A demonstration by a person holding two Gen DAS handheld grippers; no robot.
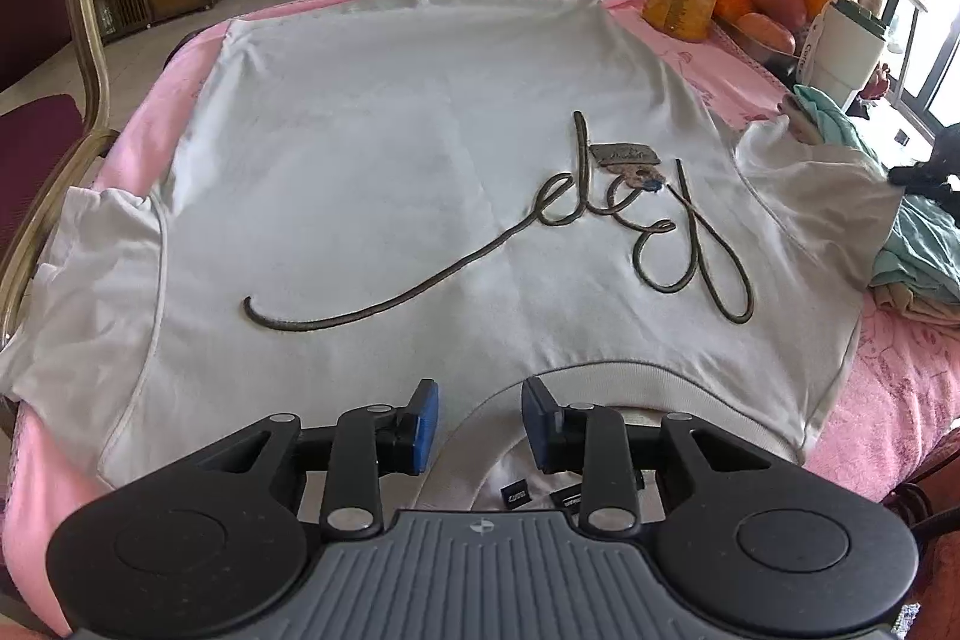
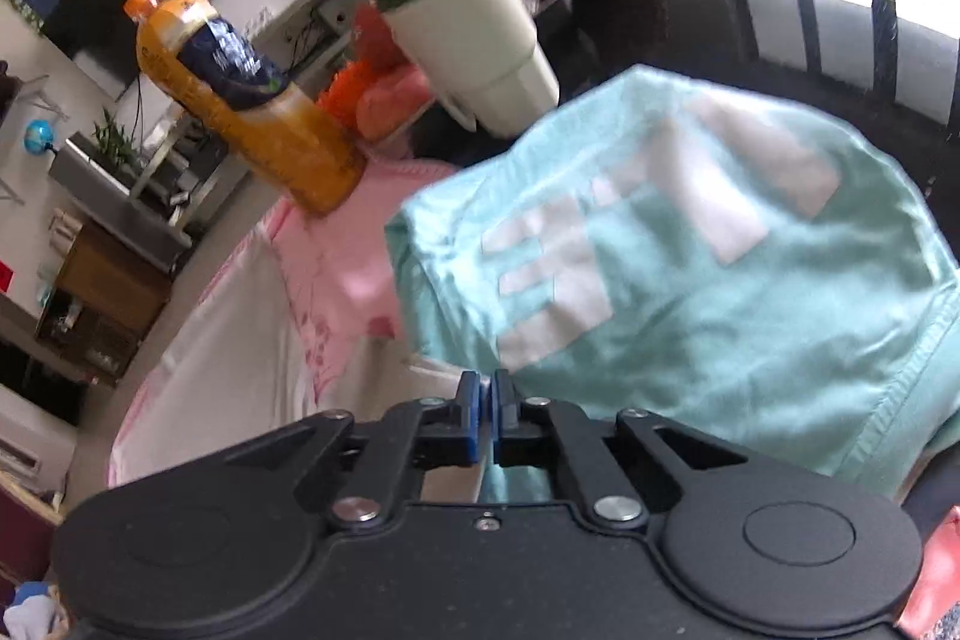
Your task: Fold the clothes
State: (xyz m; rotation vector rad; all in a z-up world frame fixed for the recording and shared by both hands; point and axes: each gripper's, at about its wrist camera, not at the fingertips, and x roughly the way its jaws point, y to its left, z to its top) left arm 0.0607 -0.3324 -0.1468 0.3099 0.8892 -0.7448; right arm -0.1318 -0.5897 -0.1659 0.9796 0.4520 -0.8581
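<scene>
The left claw [image 1: 480, 424] stands partly open right over the near collar [image 1: 600, 382] of the white shirt [image 1: 390, 172], pads not pressing it. The shirt lies flat, front up, its length running away from the claw, with dark cursive script across the chest, on a pink cloth [image 1: 900, 388]. The right claw [image 2: 486, 418] is closed, apparently empty, at the edge of a teal garment [image 2: 720, 280] to the right.

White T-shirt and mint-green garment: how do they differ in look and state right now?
The white T-shirt lies spread flat across the pink cover, sleeves out; the mint-green garment sits folded on a pile at the side. The white T-shirt bears a dark looping script; the mint-green garment has white block patches. The left tongs hover open over the white T-shirt's collar; the shut right tongs face the mint-green garment. Both are tops.
</scene>
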